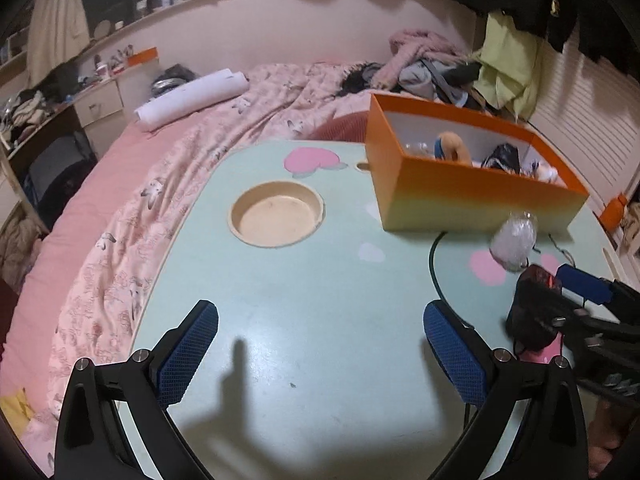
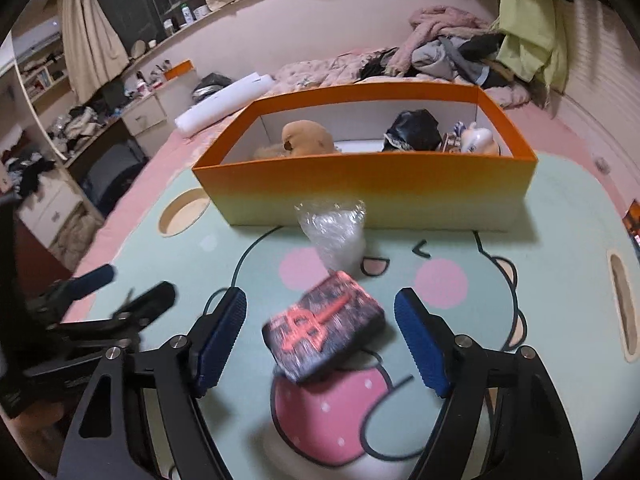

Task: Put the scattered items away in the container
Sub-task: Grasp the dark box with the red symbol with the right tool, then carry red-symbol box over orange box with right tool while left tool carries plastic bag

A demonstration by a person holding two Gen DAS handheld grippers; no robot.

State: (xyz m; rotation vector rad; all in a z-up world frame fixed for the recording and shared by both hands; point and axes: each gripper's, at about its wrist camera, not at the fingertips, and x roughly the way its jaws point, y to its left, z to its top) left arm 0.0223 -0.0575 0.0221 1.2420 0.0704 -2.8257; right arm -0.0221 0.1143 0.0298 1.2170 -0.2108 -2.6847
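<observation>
Right tongs wide around, not touching, a black-and-red packet lying on the surface near a clear plastic cup before the orange box; left tongs wide, empty.

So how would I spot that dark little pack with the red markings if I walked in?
Find the mint-green table with the cartoon face, and the orange box on it. In front of the box, past a crinkly clear plastic bag, lies the small pack between the right gripper's open blue fingers. It alone is black with red print.
</observation>
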